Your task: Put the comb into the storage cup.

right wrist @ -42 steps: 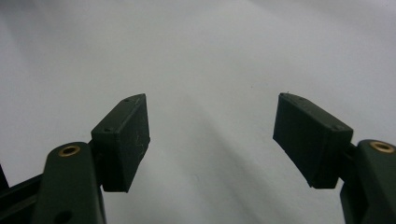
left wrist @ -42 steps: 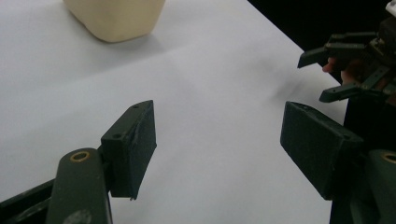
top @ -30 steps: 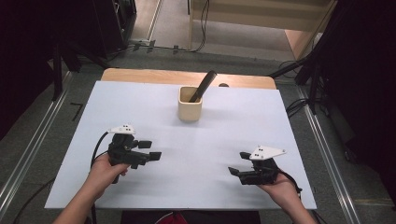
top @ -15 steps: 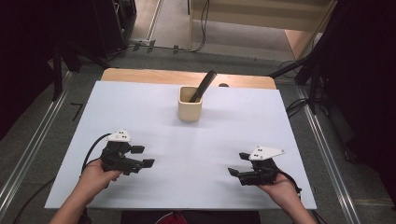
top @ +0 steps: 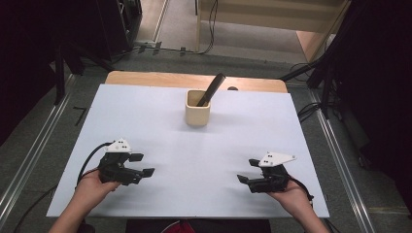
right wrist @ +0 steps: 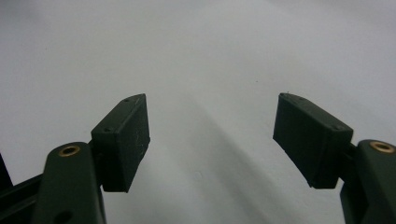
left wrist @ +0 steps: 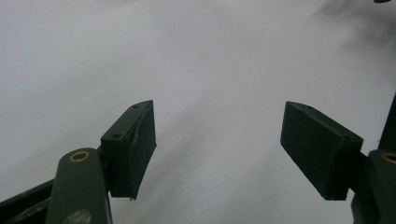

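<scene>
A cream cup stands at the back middle of the white table, with a dark flat tool leaning out of it to the upper right. My left gripper rests low at the front left, held by a hand, its jaws open and pointing right. At the front right, my right gripper is held by the other hand, open and pointing left. Both gripper views look along wide-apart black pads over bare white tabletop, nothing between them.
A wooden strip edges the table's far side. Metal rails run along the floor on both sides. Cables lie on the floor to the right and behind the table.
My left gripper has drawn back toward the front left edge of the table. The right gripper, the cup and the tool have stayed put.
</scene>
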